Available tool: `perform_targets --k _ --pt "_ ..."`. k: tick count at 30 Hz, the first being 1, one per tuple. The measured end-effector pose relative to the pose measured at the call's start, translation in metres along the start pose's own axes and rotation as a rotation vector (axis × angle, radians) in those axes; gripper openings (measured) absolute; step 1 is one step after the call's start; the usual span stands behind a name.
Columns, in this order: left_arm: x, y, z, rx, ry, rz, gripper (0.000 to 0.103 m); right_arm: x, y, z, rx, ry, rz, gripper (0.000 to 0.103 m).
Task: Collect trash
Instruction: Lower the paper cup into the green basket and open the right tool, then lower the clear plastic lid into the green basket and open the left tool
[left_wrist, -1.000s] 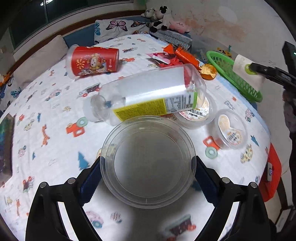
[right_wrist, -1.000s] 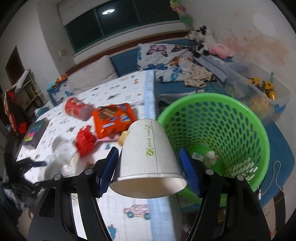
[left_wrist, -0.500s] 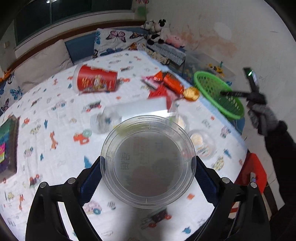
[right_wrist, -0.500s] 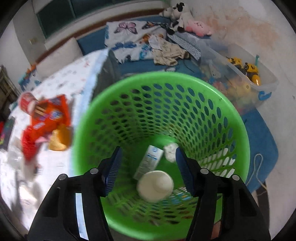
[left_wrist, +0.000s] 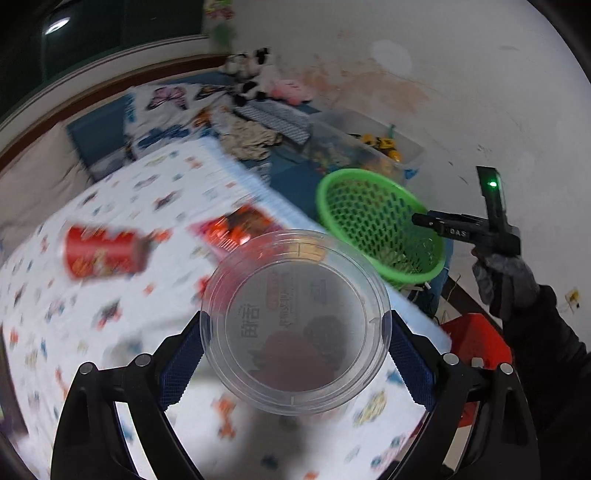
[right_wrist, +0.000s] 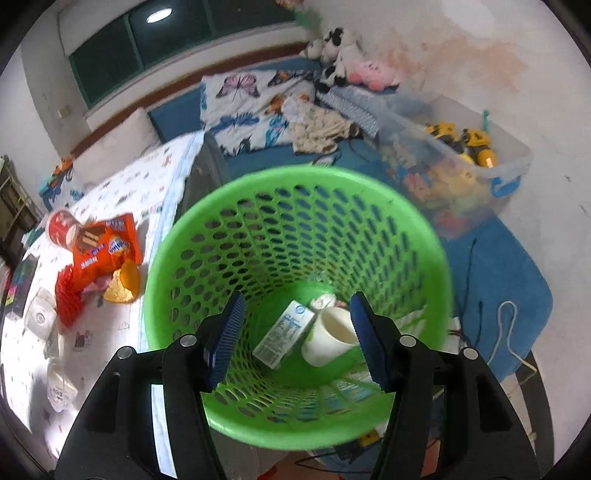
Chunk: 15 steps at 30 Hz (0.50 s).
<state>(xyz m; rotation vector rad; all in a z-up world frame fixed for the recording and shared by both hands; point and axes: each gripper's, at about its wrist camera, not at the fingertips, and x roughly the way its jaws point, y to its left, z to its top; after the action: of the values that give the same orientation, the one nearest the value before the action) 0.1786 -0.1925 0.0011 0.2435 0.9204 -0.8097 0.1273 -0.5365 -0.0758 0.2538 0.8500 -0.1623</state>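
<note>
My left gripper (left_wrist: 295, 354) has its jaws clamped on the clear plastic tub (left_wrist: 294, 320), above the tabletop (left_wrist: 122, 206). My right gripper (right_wrist: 297, 332) hangs empty, jaws apart, over the green basket (right_wrist: 295, 206), where the paper cup (right_wrist: 330, 338) lies beside a carton (right_wrist: 286, 334)

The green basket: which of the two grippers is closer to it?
Right. The right gripper hangs empty directly over the green basket; the left gripper, holding a clear plastic tub, is back over the table.

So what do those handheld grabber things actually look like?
Each gripper, left and right, is a black plastic frame with silver screws, its two jaws lined with blue ribbed pads. The right has a green light. The person's hand wears a grey glove and dark sleeve.
</note>
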Motion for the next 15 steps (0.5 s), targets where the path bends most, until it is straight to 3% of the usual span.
perform_targets --k 7,15 --pt "0.064 -0.056 0.070 0.088 0.049 -0.068 0.090 -0.033 -0.023 -0.012 0.055 -0.065 -0.007 0.062" --pt "0.162 -0.126 0.121 0.193 0.150 -0.060 0.090 -0.051 -0.036 -0.037 0.058 -0.102 -0.042 0.062"
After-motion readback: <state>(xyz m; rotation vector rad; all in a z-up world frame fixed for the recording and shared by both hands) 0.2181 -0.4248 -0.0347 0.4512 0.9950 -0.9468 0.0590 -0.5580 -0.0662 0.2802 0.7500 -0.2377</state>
